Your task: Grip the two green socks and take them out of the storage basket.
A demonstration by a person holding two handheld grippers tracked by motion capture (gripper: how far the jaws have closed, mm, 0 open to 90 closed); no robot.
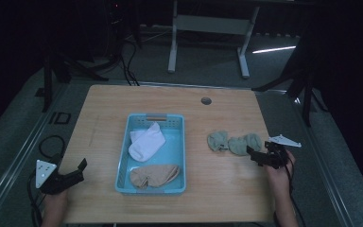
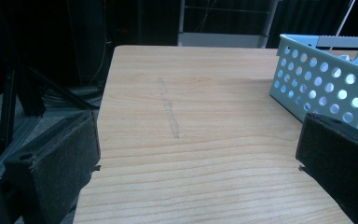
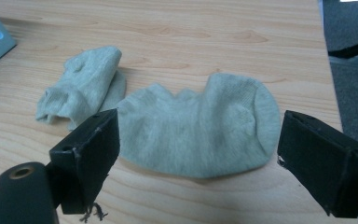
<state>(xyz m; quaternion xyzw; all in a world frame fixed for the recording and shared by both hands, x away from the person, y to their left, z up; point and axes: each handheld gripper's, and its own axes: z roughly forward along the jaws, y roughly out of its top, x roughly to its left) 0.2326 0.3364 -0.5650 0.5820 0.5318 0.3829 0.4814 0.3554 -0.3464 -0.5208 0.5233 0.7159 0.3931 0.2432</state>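
Two pale green socks lie on the wooden table right of a blue basket (image 1: pixel 125 142). The nearer green sock (image 3: pixel 200 130) (image 1: pixel 246 143) lies flat between the spread jaws of my right gripper (image 3: pixel 200 154) (image 1: pixel 259 155), which is open just in front of it. The other green sock (image 3: pixel 81 86) (image 1: pixel 217 140) is crumpled farther left. Inside the basket lie a white sock (image 1: pixel 146 142) and a tan sock (image 1: pixel 155 175). My left gripper (image 1: pixel 75 172) (image 2: pixel 196 154) hovers open over the table's left front, holding nothing, with the basket's wall (image 2: pixel 326 88) to its right.
A round grommet (image 1: pixel 206 100) sits near the table's far edge. A faint pencil line (image 2: pixel 170 109) marks the wood left of the basket. A white desk frame (image 1: pixel 208 28) and dark stands occupy the floor beyond the table. The right table edge (image 3: pixel 324 56) is close to the green sock.
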